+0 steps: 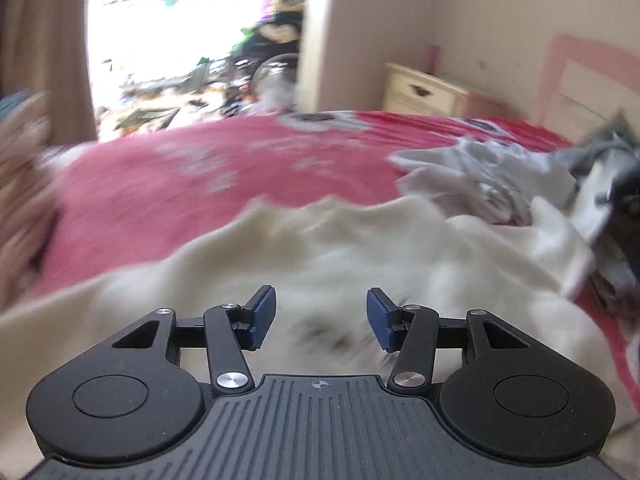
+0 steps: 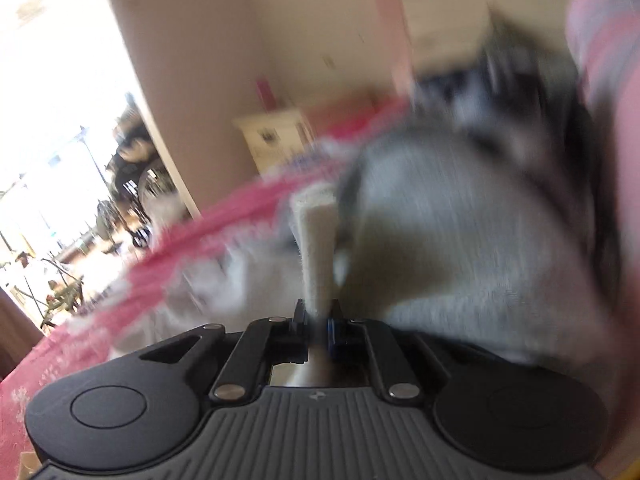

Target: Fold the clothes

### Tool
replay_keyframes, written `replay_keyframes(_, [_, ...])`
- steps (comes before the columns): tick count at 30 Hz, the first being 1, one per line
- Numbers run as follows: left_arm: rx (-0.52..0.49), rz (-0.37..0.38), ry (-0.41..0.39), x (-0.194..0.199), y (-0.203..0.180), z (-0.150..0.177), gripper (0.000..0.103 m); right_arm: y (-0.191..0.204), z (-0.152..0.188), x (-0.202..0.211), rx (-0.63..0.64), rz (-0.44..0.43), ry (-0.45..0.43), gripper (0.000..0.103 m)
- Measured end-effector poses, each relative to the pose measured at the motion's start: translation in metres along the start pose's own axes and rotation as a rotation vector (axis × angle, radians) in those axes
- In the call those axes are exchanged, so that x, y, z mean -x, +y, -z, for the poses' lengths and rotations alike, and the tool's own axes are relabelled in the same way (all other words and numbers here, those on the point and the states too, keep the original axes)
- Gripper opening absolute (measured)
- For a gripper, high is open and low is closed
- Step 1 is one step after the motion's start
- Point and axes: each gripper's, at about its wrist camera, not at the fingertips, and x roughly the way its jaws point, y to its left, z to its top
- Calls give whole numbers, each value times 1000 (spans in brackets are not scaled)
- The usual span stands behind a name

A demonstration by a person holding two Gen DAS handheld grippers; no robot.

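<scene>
Pinched between my right gripper [image 2: 318, 320] pads: a cream fabric edge [image 2: 316, 240], standing up mid-frame, jaws closed tight on it. Grey cloth [image 2: 460, 248] bulges just right of it, blurred. My left gripper [image 1: 321, 316] hangs with jaws apart, nothing between them, over the cream garment [image 1: 304, 248] spread rumpled across the lower frame on the pink bedspread [image 1: 180, 184]. More unfolded laundry [image 1: 492, 176], white and grey, heaps at right of the frame. Progress: early I'd say, no neat fold visible, no folded stack; the whole pile is left. Containers: none holding clothes; only a cream nightstand [image 1: 424, 92] at upper right, drawer shut, contents unseen.
</scene>
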Motion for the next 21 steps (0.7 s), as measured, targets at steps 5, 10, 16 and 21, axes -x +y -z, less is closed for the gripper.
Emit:
replay_keyframes(5, [-25, 68, 12, -57, -55, -20, 50, -11, -40, 13, 11, 78, -97, 8])
replay_keyframes(10, [-53, 81, 26, -94, -90, -21, 50, -40, -62, 37, -66, 125, -180, 8])
replay_keyframes(16, [-109, 53, 62, -115, -99, -6, 51, -51, -66, 30, -92, 138, -136, 8])
replay_keyframes(21, [-23, 77, 48, -126, -97, -22, 51, -55, -60, 31, -120, 133, -120, 8])
